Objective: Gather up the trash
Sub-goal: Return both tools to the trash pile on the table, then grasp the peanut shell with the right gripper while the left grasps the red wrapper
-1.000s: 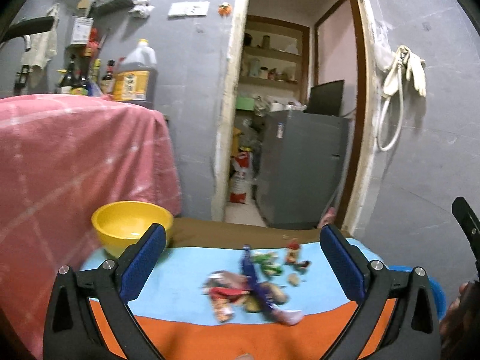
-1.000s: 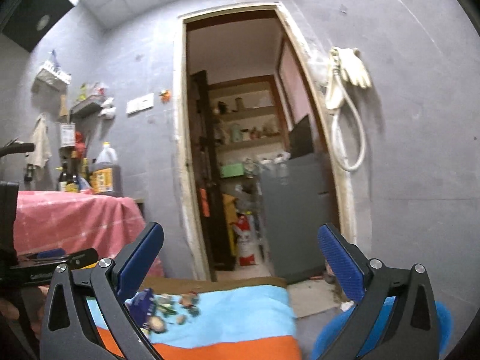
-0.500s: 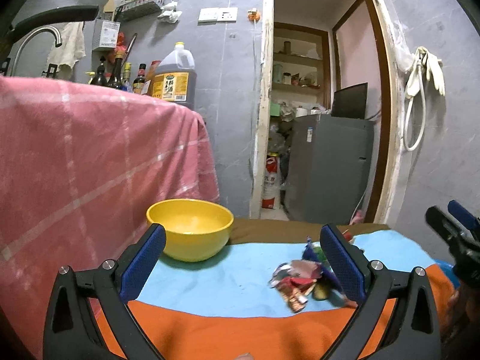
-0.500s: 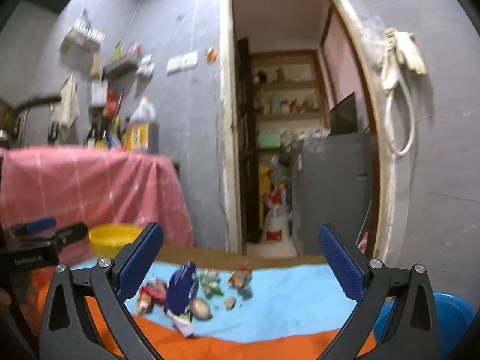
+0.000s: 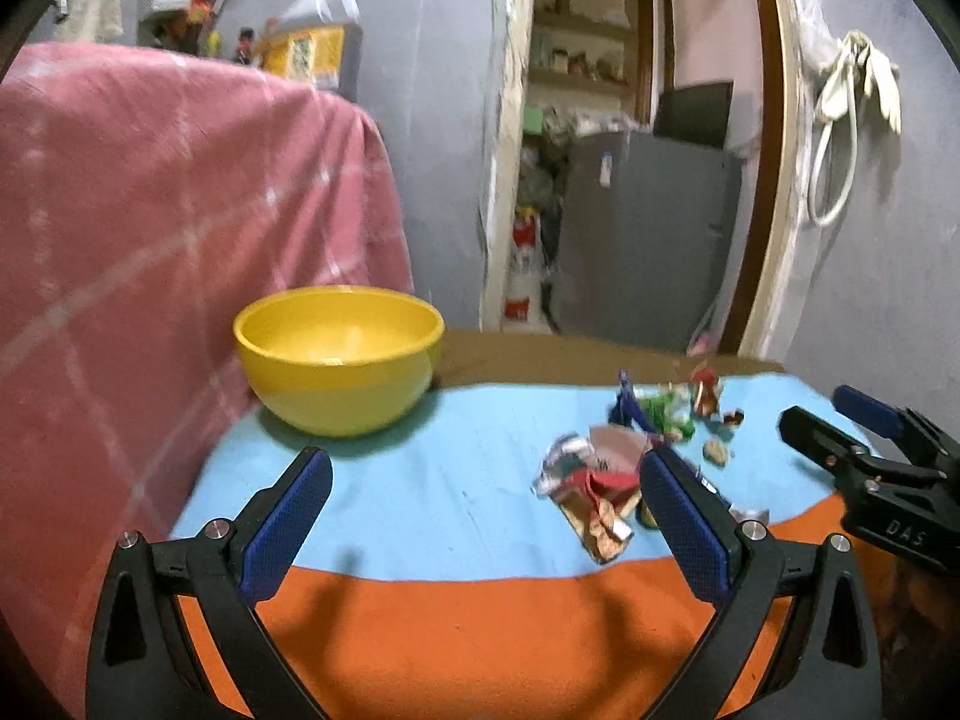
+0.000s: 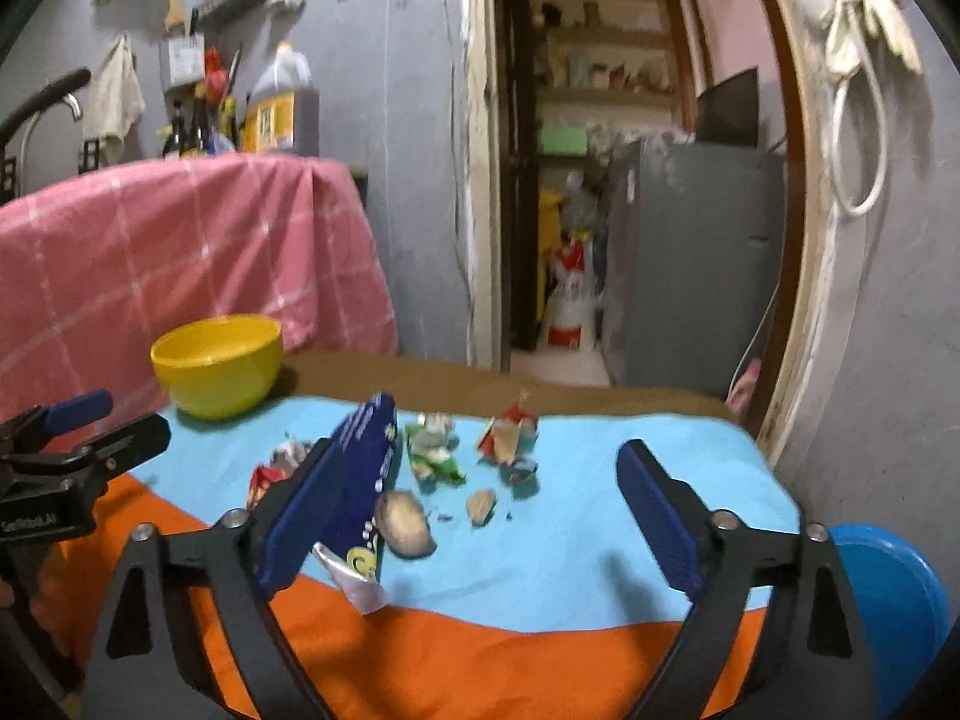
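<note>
right gripper (image 6: 474, 516): swung down over the trash (image 6: 432, 468), jaws closing
left gripper (image 5: 480, 516): lowered, nearer the bowl (image 5: 339, 360)

We see a dim, bluish room lit from above and behind us: the left gripper (image 5: 486, 516) throws soft shadows onto the orange cloth (image 5: 480, 648) beneath it. Both views are smeared by motion blur; the wrappers (image 6: 432, 456) and the yellow bowl (image 5: 339, 354) lack crisp edges. Fisheye distortion bows the door frame (image 6: 804, 240), and black vignetting fills the corners. The room beyond the doorway is brighter but soft.
</note>
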